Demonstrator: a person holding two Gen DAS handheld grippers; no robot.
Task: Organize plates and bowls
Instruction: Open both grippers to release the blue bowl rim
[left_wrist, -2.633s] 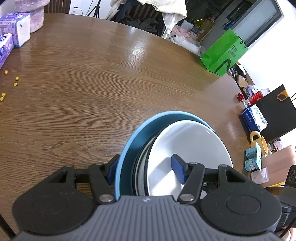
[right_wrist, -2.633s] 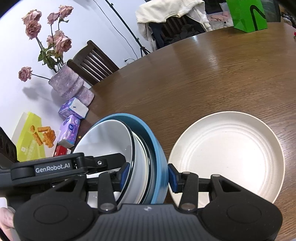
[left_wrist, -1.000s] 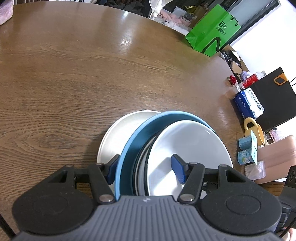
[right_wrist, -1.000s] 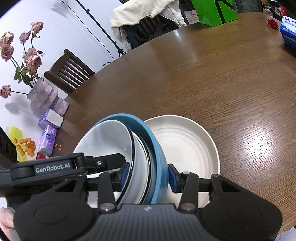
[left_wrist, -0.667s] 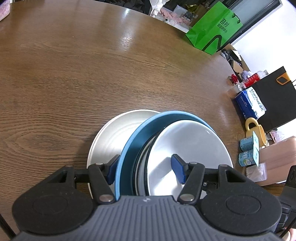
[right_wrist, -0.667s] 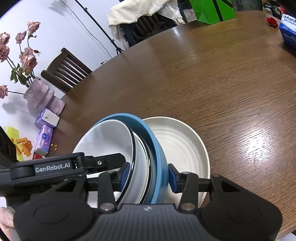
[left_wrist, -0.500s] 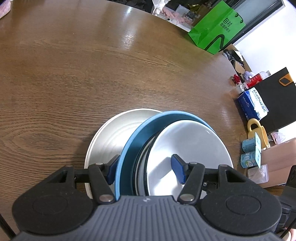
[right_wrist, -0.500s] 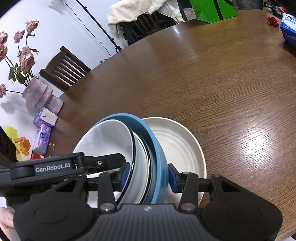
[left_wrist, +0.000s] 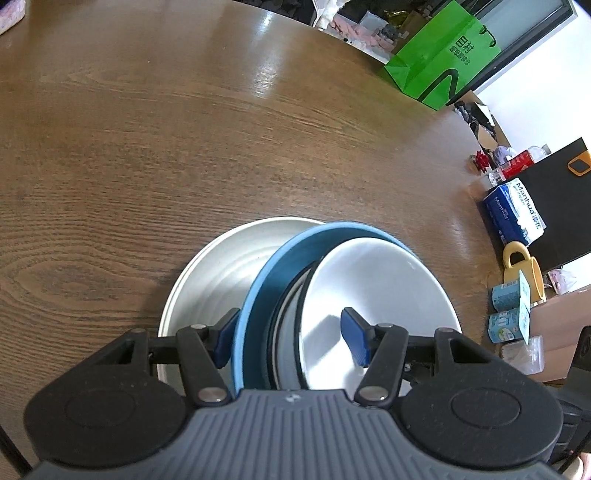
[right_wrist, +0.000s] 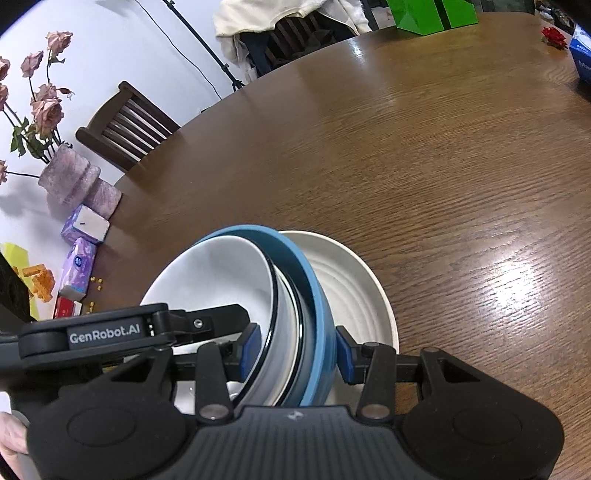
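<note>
Both grippers, left (left_wrist: 288, 341) and right (right_wrist: 293, 350), have their fingers pinching the rim of a nested stack (right_wrist: 291, 295): white bowls inside a blue bowl (left_wrist: 266, 288). The stack hangs tilted over the cream plate (left_wrist: 218, 269) lying on the bench (left_wrist: 166, 140). The bowls look already gathered; what seems left is setting them onto the plate and letting go.

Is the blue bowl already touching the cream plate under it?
Cannot tell. In both wrist views the blue bowl overlaps the cream plate, but its underside is hidden, so neither contact nor gap shows.
</note>
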